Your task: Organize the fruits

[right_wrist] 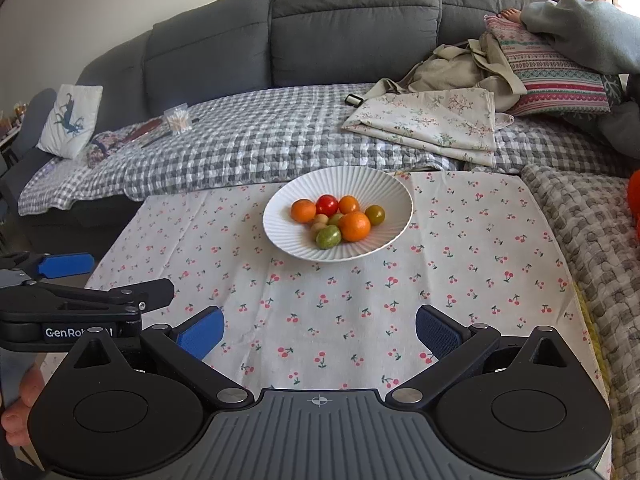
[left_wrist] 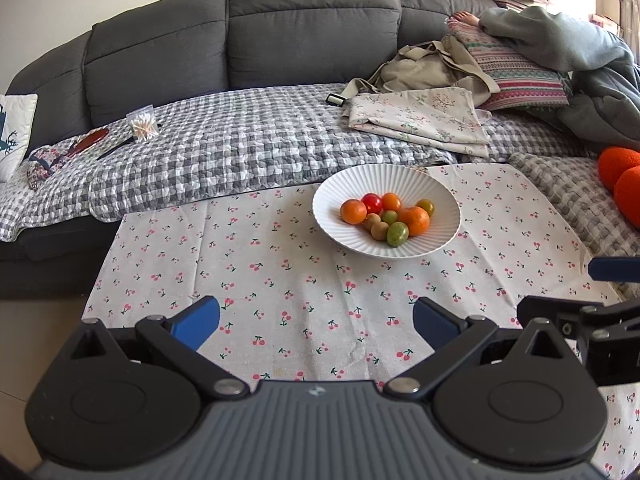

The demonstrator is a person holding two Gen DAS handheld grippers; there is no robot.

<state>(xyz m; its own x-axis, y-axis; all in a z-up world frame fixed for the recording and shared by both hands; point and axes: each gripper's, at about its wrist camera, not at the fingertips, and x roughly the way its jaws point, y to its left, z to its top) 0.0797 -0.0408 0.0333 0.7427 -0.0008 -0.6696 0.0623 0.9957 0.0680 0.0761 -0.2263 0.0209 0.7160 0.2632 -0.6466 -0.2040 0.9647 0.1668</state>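
A white ribbed bowl [left_wrist: 438, 240] [right_wrist: 288, 246] stands on the cherry-print cloth [left_wrist: 280, 280] [right_wrist: 440, 280], toward its far side. In it lie two oranges [left_wrist: 414, 221] [right_wrist: 354, 226], a red tomato [left_wrist: 371, 201] [right_wrist: 327, 205], a green fruit [left_wrist: 397, 234] [right_wrist: 329, 237] and several other small fruits. My left gripper [left_wrist: 316, 322] is open and empty, low over the near cloth, well short of the bowl. My right gripper [right_wrist: 319, 330] is open and empty, also short of the bowl. The right gripper shows at the left wrist view's right edge [left_wrist: 580, 312]; the left gripper shows at the right wrist view's left edge [right_wrist: 80, 280].
A grey sofa [left_wrist: 312, 32] with a checked blanket [left_wrist: 240, 148] lies behind the cloth. On it are folded floral fabric [left_wrist: 420, 120], a beige bag [left_wrist: 424, 68], a patterned pillow [left_wrist: 520, 76], a cotton-swab box [left_wrist: 143, 124] and a person's foot [left_wrist: 466, 19]. Orange cushions [left_wrist: 624, 184] sit right.
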